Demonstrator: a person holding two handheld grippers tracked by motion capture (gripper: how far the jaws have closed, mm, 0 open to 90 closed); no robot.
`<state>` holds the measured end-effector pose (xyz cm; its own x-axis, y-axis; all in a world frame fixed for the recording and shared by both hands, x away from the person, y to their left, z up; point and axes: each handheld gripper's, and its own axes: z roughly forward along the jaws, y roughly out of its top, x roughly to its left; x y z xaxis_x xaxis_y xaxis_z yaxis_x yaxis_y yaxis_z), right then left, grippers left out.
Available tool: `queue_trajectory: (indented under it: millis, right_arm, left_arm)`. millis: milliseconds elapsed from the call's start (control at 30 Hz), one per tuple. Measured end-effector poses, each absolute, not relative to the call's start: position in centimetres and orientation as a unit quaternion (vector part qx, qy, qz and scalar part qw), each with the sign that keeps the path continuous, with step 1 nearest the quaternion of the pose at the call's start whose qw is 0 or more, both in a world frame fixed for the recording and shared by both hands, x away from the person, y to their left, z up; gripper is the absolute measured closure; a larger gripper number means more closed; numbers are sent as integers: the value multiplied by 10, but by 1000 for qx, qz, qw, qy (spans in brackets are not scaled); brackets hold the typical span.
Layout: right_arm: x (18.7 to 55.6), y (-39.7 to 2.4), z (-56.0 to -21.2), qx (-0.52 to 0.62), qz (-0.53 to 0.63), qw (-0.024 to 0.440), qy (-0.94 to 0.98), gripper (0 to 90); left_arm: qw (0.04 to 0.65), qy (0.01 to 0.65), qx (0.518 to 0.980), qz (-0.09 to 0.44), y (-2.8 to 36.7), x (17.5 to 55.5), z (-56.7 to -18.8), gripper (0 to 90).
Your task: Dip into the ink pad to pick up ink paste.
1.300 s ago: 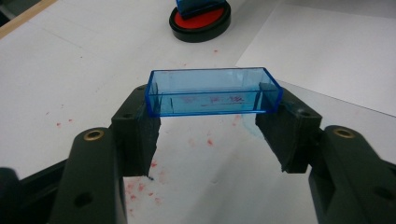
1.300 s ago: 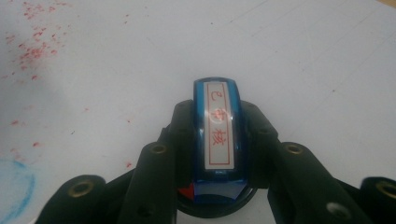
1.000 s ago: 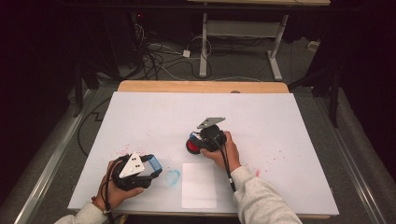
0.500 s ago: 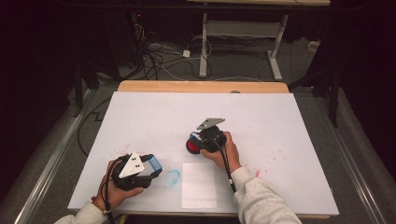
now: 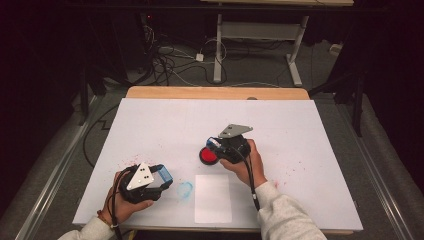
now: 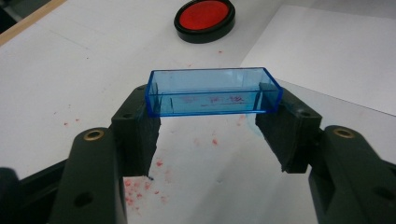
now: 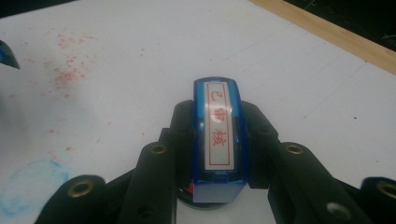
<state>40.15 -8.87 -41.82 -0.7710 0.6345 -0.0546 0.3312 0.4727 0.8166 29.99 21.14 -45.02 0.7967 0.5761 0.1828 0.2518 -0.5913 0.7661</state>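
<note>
My left gripper is shut on a clear blue stamp cap, gripped by its two short ends and held level just above the table. In the high view this gripper sits near the front left with the cap. My right gripper is shut on a blue stamp whose white top label bears red characters. It holds the stamp over the round red ink pad with a black rim, which also appears as the ink pad ahead of the left gripper.
A white paper sheet lies near the front edge between the hands. A blue smudge and red ink specks mark the white table cover. A wooden strip runs along the far edge.
My right gripper has lifted slightly with the stamp above the ink pad. The left gripper and the cap have stayed where they were.
</note>
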Motion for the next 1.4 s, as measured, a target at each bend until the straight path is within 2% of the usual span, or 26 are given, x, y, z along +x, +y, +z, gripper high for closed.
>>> queue_trajectory:
  millis: [700,1400]
  right_arm:
    - [369,-118,-390,261,466,178,826,702]
    - [346,-125,-377,239,475,170,830,702]
  left_arm:
    - [386,239,864,217,214,301,-448,396]
    - [383,239,867,213,215,303,-450,396]
